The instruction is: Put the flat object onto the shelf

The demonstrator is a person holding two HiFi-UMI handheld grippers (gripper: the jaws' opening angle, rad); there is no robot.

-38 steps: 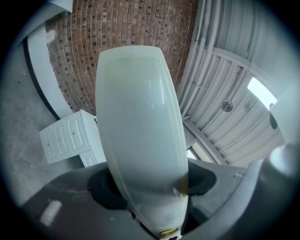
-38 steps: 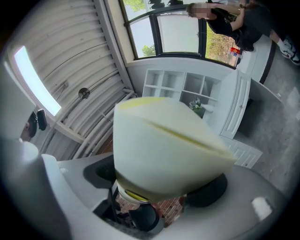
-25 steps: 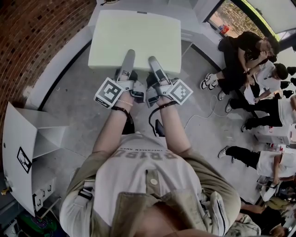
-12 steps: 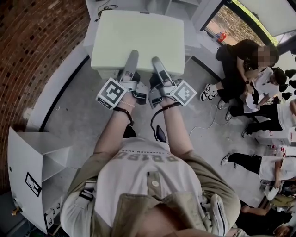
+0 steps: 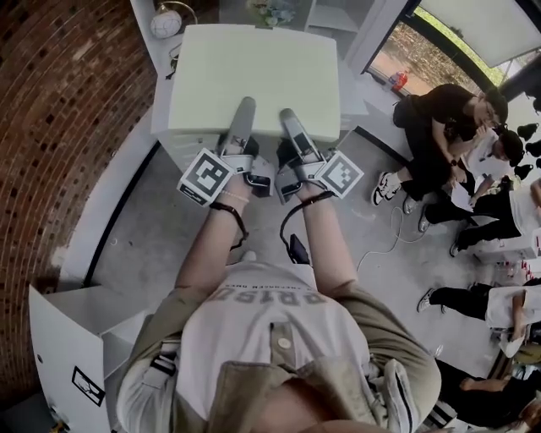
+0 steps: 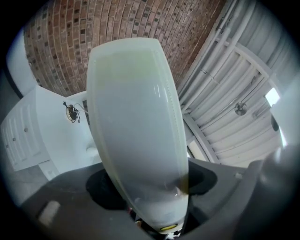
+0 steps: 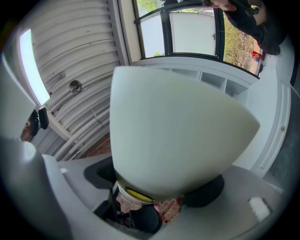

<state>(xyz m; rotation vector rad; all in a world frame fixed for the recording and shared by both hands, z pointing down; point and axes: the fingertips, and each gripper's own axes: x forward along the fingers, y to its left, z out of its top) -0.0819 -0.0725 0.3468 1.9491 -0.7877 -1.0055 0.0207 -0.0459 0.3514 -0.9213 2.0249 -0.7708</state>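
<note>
The flat object is a large pale green-white board [image 5: 254, 76], held level in front of me in the head view. Both grippers clamp its near edge: my left gripper [image 5: 243, 116] on the left part, my right gripper [image 5: 292, 123] on the right part. The board [image 6: 136, 122] fills the left gripper view between the jaws, and the same board [image 7: 178, 136] fills the right gripper view. A white shelf unit [image 5: 328, 17] stands just beyond the board's far edge, and its open compartments [image 7: 220, 82] show in the right gripper view.
A brick wall [image 5: 59, 110] runs along the left. A white cabinet [image 5: 68, 347] stands at the lower left. Several people [image 5: 456, 127] sit on the floor at the right, with a cable [image 5: 380, 237] lying near them. A round lamp [image 5: 166, 21] sits by the shelf.
I have carried the board forward toward the shelf unit; the lamp and shelf contents have come into view at the top. The white cabinet has slid down the left. Both grips are unchanged.
</note>
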